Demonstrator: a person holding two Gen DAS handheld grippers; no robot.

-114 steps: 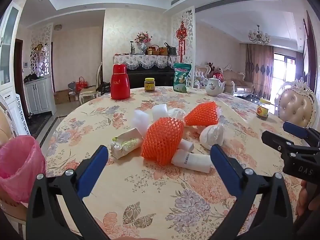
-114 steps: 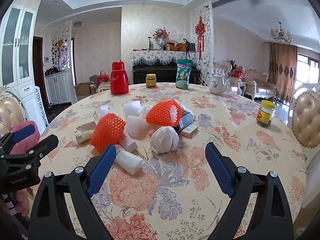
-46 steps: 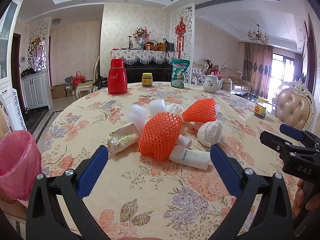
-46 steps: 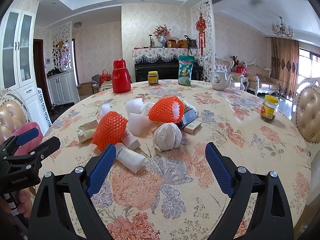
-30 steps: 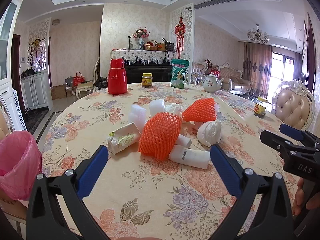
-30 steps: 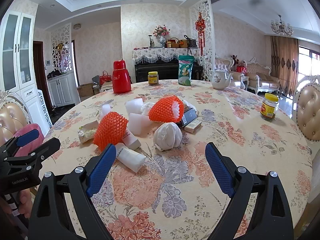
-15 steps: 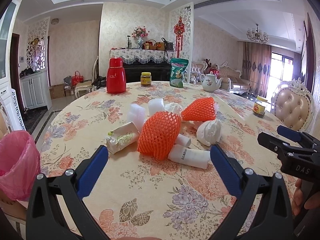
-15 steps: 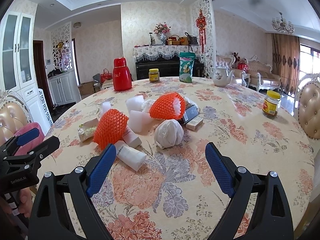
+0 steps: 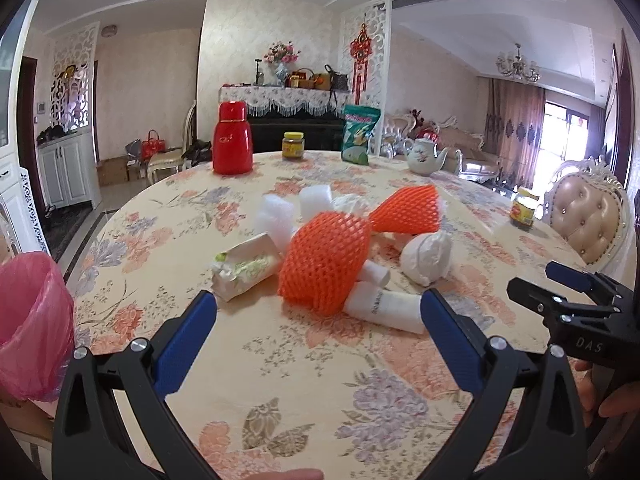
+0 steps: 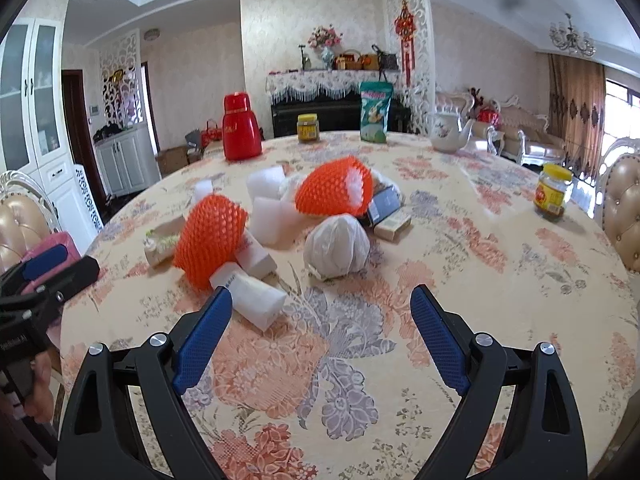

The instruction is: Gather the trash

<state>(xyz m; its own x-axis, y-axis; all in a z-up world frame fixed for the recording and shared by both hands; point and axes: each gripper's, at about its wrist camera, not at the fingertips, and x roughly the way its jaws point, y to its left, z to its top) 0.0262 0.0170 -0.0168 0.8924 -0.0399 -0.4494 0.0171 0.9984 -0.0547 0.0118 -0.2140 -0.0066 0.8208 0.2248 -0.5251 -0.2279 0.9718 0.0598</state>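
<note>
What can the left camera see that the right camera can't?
Only the left wrist view shows the open top of the pink bin bag; the right view catches just a pink sliver of it. Only the right wrist view shows the dark packet and the small tan box behind the pile. Both show the two orange foam nets, the white bag ball, and the open left gripper and right gripper.

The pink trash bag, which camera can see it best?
The left wrist view. There the pink trash bag shows its open rim and side beyond the table's left edge. In the right wrist view only a pink sliver peeks out behind the left gripper.
</note>
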